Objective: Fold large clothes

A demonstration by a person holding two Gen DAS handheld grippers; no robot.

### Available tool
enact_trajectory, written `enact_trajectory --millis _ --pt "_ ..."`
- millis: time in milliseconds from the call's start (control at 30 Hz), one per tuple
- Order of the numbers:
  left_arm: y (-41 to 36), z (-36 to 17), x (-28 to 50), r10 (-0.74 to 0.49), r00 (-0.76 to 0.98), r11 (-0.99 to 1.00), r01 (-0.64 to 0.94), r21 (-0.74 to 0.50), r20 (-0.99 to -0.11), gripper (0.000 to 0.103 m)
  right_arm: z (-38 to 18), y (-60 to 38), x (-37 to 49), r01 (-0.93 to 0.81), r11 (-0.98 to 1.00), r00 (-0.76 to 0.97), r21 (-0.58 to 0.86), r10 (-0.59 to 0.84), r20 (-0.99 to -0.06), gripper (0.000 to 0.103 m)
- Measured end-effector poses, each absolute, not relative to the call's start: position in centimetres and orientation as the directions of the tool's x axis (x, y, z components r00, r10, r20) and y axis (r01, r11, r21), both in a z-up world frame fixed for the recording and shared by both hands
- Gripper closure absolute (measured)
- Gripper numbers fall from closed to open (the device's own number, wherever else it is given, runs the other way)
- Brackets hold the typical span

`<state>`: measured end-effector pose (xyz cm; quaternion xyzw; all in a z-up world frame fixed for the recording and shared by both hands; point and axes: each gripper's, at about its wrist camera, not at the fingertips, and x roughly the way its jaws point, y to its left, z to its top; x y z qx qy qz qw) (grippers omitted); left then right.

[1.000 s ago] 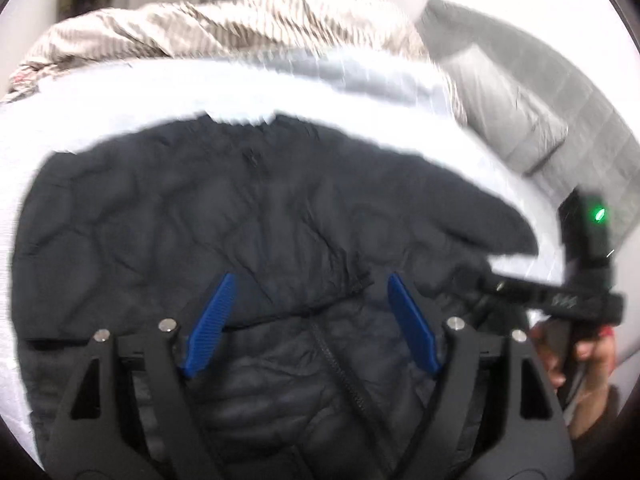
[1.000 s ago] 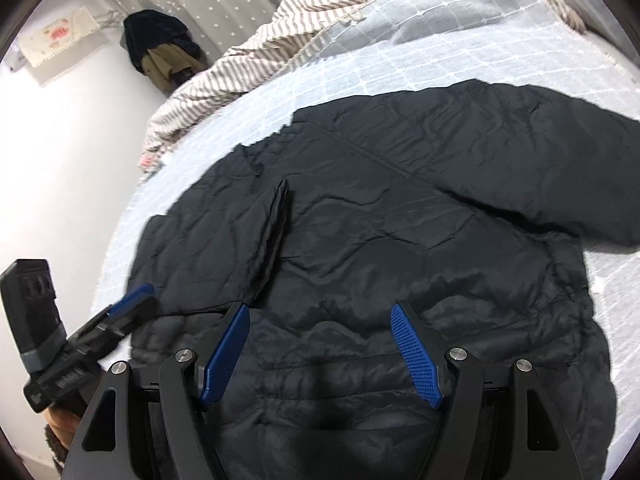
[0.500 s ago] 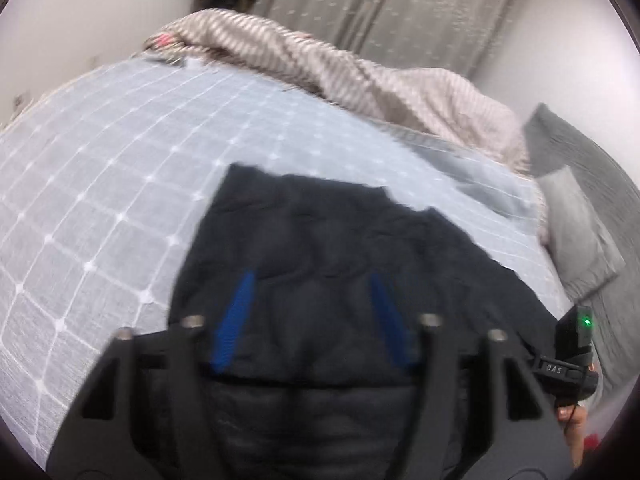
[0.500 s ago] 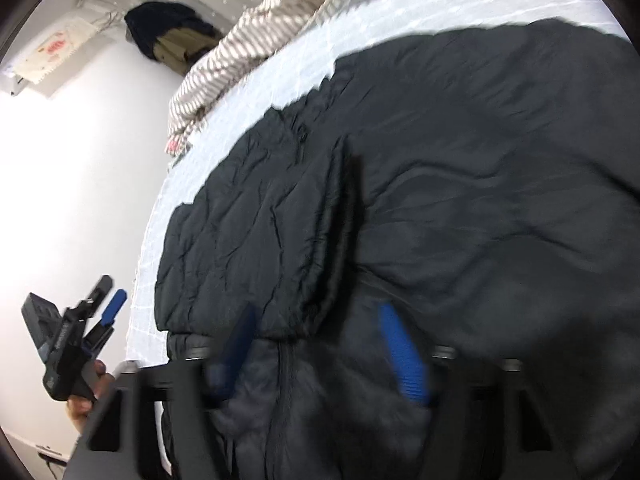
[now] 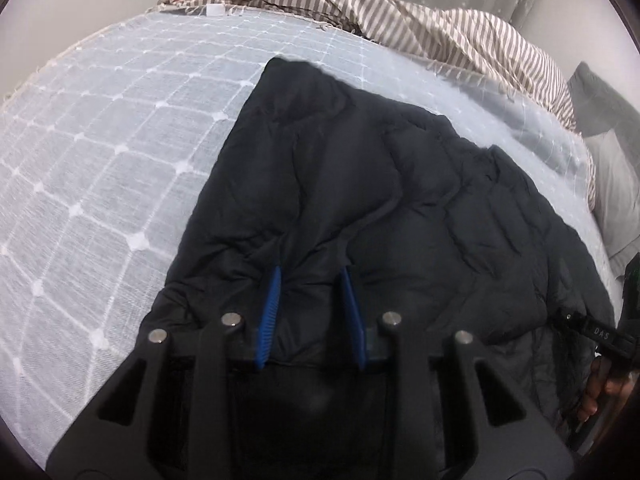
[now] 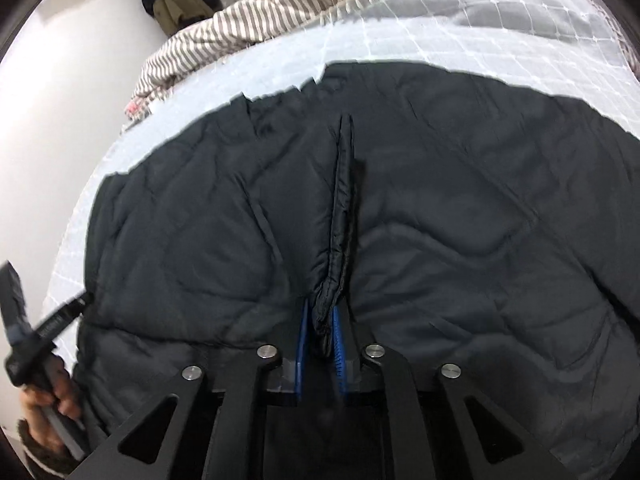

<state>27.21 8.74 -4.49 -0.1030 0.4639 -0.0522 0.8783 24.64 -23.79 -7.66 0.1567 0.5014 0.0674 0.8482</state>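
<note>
The black padded jacket (image 5: pixel 400 208) lies spread flat on the pale grid-patterned bedspread (image 5: pixel 100 152), and you stand at its near, lower edge with both tools pointing steeply down onto it. Its long axis runs away from you, toward the striped duvet (image 5: pixel 420 20) bunched at the far side of the bed, so a fold, as I judge it, turns on carrying this near edge up and over toward that far end. Your two grips sit side by side across the jacket's width, the left one near the jacket's left border where the bedspread shows just beside it, the right one close to the middle, at the raised ridge of fabric (image 6: pixel 342 216) that runs lengthwise away from the tool. Your left gripper (image 5: pixel 310 312) is narrowing at this moment: its blue pads (image 5: pixel 270 312) have a hump of the padded cloth between them and look pressed into it on both sides, though the gap is not small. Your right gripper (image 6: pixel 320 340) is also closing and is nearly together, pinching the near end of that ridge, which stands up thin and bunched between its pads (image 6: pixel 338 340). In the right wrist view your left hand (image 6: pixel 52 396) shows low at the left edge, just beside the jacket's border. Neither hand is nearer the far end; both hold about the same line.
</note>
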Motion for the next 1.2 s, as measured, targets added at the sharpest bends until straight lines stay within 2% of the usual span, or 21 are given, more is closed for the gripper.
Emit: enact_trajectory --millis 33,67,100,133,167,200,233,300,367,567,800,1000,1200 --pt "8.5 -3.8 27.0 -0.189 0.567 0.974 0.005 -0.226 -0.801 0.066 -7.5 -24.2 24.4 0.053 0.940 0.488 0.338 0.271 -0.830 0.081" --pt "8.2 -3.1 26.8 -0.195 0.577 0.973 0.015 -0.229 -0.793 0.054 -7.1 -24.8 24.1 0.072 0.936 0.489 0.345 0.268 -0.830 0.076" --pt "8.0 -2.3 26.5 -0.201 0.594 0.972 0.025 -0.232 -0.779 0.037 -6.7 -25.5 23.8 0.090 0.931 0.494 0.354 0.267 -0.827 0.067" --pt "7.8 -1.6 26.1 -0.202 0.608 0.973 0.032 -0.230 -0.768 0.030 -6.1 -26.5 23.2 0.109 0.925 0.506 0.365 0.264 -0.821 0.052" --pt "7.5 -0.9 25.7 -0.201 0.622 0.974 0.042 -0.225 -0.757 0.022 -5.6 -27.4 22.7 0.129 0.923 0.517 0.363 0.249 -0.819 0.043" --pt "7.1 -0.1 25.3 -0.203 0.632 0.974 0.054 -0.219 -0.748 0.021 -5.1 -28.6 22.1 0.161 0.921 0.534 0.356 0.222 -0.816 0.032" --pt "6.8 0.6 25.0 -0.208 0.631 0.974 0.067 -0.214 -0.748 0.021 -4.5 -29.9 21.3 0.196 0.915 0.555 0.354 0.194 -0.809 0.028" --pt "6.0 1.2 24.7 -0.212 0.610 0.976 0.086 -0.202 -0.764 0.010 -3.8 -32.4 20.0 0.255 0.898 0.575 0.359 0.158 -0.803 0.026" --pt "5.3 1.5 24.1 -0.209 0.592 0.977 0.099 -0.188 -0.778 0.004 -3.4 -35.2 18.7 0.329 0.871 0.577 0.365 0.121 -0.808 0.026" --pt "3.7 0.9 22.8 -0.190 0.527 0.982 0.117 -0.151 -0.828 0.003 -2.9 -42.8 14.3 0.536 0.774 0.575 0.337 -0.042 -0.817 0.025" --pt "3.3 -0.4 21.9 -0.193 0.527 0.981 0.105 -0.162 -0.828 0.001 -4.2 -49.5 10.1 0.738 0.636 0.480 0.224 -0.262 -0.837 0.024" --pt "3.4 -1.1 21.7 -0.212 0.554 0.977 0.095 -0.192 -0.805 0.001 -6.1 -54.3 6.9 0.815 0.514 0.447 0.268 -0.263 -0.855 0.024" --pt "3.6 -1.1 21.7 -0.250 0.575 0.966 0.095 -0.240 -0.779 0.001 -7.9 -56.5 6.3 0.820 0.434 0.495 0.373 -0.211 -0.843 0.024"
